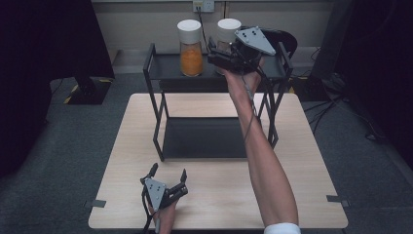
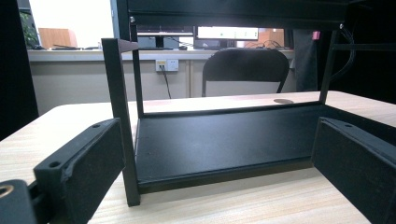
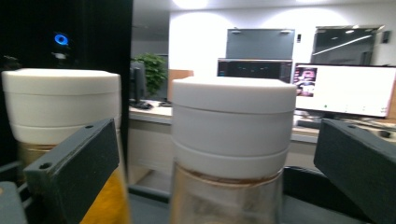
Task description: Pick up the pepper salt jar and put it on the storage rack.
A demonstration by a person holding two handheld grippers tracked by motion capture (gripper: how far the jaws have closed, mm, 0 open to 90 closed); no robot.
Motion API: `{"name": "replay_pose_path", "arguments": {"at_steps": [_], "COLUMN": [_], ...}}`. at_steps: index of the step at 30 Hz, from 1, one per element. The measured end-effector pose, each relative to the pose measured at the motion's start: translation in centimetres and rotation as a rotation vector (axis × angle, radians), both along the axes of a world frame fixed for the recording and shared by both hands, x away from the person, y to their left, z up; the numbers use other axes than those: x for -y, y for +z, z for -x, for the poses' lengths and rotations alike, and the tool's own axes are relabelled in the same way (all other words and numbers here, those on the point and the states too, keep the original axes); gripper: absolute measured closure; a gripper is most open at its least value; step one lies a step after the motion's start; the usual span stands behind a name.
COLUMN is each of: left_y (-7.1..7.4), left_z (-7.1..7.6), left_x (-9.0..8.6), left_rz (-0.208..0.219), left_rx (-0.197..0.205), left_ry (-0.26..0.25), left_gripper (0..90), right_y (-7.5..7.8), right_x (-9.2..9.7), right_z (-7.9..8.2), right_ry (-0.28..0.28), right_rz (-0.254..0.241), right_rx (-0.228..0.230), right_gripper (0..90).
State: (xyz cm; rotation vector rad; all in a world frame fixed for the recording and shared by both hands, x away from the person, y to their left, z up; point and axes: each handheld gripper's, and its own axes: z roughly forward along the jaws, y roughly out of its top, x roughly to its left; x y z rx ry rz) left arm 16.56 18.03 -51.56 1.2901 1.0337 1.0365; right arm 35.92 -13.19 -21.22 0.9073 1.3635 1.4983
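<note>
A black two-tier rack [image 1: 168, 66] stands on the wooden table [image 1: 292, 161]. On its top shelf are two glass jars with white lids: one with orange contents [image 1: 190, 48] and, to its right, a second jar [image 1: 228, 30]. My right gripper [image 1: 217, 53] is raised to that shelf. In the right gripper view its jaws stand open on either side of the second jar [image 3: 233, 121], with gaps on both sides; the orange jar [image 3: 60, 102] is at the left. My left gripper [image 1: 169, 171] rests open near the table's front, facing the rack's bare lower shelf [image 2: 224, 140].
A dark chair [image 2: 245, 70] stands behind the table's far edge. A wall socket [image 1: 203, 6] with a cable is behind the jars. A black stand base [image 1: 87, 90] sits on the floor at the left, and cables [image 1: 336, 105] lie at the right.
</note>
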Motion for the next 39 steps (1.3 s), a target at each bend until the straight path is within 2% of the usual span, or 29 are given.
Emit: {"name": "replay_pose_path", "arguments": {"at_steps": [3, 7, 12, 24, 28, 31, 35, 39], "left_y": [0.0, 0.0, 0.0, 0.0, 0.0, 0.0, 0.0, 0.0], "left_z": [0.0, 0.0, 0.0, 0.0, 0.0, 0.0, 0.0, 0.0], "left_x": [0.0, 0.0, 0.0, 0.0, 0.0, 0.1, 0.1, 0.1], "left_rz": [0.0, -0.001, -0.001, 0.0, 0.0, 0.0, 0.0, 0.0], "left_rx": [0.0, 0.0, 0.0, 0.001, 0.001, 0.001, 0.001, 0.002], "left_ry": [0.0, 0.0, 0.0, 0.002, 0.003, 0.004, 0.005, 0.005], "left_gripper": [2.0, 2.1, 2.0, 2.1, 2.1, 2.2, 2.2, 2.1], "right_y": [-0.6, -1.3, -1.8, -3.2, -4.2, -4.7, -5.2, -6.2], "right_x": [0.4, 0.5, 0.8, 2.5, 3.2, 3.7, 4.2, 4.8], "right_z": [0.5, 1.1, 1.8, 3.7, 4.8, 5.5, 5.9, 6.5], "right_ry": [0.025, 0.022, 0.009, 0.025, 0.029, 0.035, 0.055, 0.07], "right_rz": [-0.029, -0.036, -0.04, -0.043, -0.032, -0.041, -0.021, -0.042], "right_rx": [0.012, 0.022, 0.032, 0.029, 0.039, 0.032, 0.021, 0.025], "right_gripper": [0.0, 0.0, 0.0, 0.0, 0.0, 0.0, 0.0, 0.0]}}
